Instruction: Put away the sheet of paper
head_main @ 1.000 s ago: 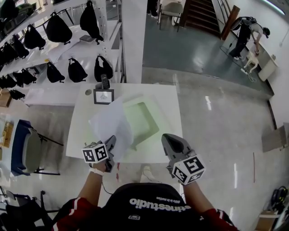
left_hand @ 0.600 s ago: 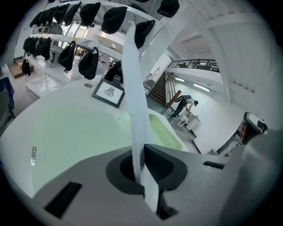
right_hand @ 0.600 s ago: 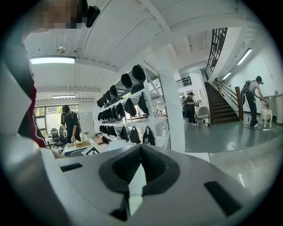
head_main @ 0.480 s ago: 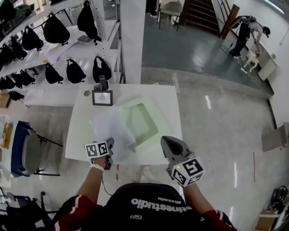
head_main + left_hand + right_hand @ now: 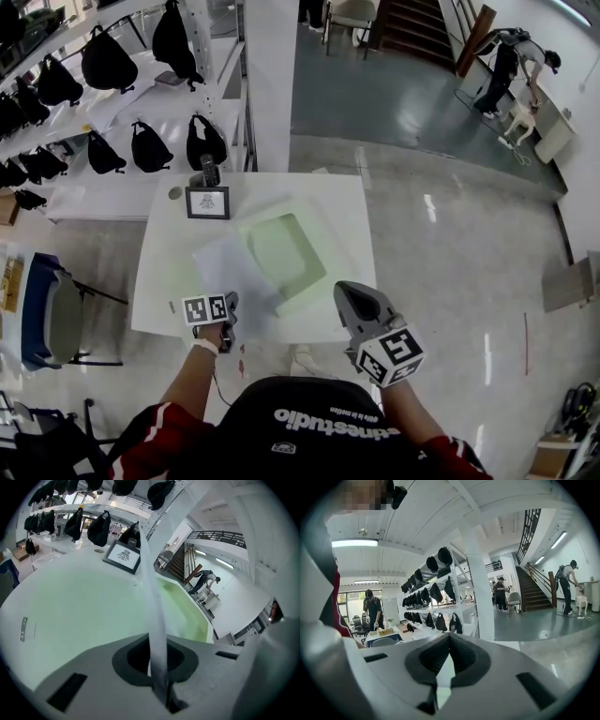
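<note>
**Paper pinched at its near edge, laid beside the folder**

The left claw point(image 5: 228, 304) is clenched on the thin white paper point(image 5: 223, 269). The sheet lies limp on the smooth white counter point(image 5: 161, 281) at 7 o'clock, its far side meeting the flat, glossy, pale green folder point(image 5: 283, 253) at centre, probably lined up to slide in. The right claw point(image 5: 360, 298), closed and empty, hangs at 5 o'clock, out of the way.

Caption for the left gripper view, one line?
Left gripper shut on the sheet of paper, seen edge-on over the white table.
</note>
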A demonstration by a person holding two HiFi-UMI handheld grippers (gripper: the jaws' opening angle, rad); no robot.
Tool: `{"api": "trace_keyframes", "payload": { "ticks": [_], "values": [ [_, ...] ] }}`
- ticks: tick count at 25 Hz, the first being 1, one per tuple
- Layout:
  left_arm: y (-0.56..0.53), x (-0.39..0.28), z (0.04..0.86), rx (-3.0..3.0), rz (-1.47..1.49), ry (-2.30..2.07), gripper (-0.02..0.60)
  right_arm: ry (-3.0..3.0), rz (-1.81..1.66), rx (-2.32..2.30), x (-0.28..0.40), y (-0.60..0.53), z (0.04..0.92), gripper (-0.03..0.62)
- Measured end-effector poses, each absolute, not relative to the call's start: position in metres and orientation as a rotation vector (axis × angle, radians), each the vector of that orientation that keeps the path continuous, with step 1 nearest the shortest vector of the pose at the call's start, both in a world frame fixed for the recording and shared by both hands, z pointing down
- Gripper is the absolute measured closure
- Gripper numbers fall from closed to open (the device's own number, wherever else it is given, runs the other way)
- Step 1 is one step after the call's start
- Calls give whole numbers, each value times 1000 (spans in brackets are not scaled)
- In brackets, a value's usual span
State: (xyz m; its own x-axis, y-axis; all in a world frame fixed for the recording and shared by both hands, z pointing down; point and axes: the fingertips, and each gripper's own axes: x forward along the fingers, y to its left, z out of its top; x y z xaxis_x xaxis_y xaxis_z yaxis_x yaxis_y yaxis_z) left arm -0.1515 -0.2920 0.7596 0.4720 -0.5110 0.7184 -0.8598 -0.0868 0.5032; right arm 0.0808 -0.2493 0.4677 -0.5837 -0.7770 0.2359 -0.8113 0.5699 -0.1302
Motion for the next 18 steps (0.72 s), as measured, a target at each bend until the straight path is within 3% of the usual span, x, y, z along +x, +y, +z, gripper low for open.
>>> {"api": "trace_keyframes", "payload": {
  "ticks": [10,13,18],
  "values": [
    [-313,-139,761,1781,476,-1184,568,-2646,340,1342,85,-259,469,589],
    [-310,-144,760,1809,530,-1194,441,-2647,342,1340,85,-259,468,589],
    [-300,-159,761,1787,549,-1200,410,-2658,346,1323,80,-258,467,589]
  ]
}}
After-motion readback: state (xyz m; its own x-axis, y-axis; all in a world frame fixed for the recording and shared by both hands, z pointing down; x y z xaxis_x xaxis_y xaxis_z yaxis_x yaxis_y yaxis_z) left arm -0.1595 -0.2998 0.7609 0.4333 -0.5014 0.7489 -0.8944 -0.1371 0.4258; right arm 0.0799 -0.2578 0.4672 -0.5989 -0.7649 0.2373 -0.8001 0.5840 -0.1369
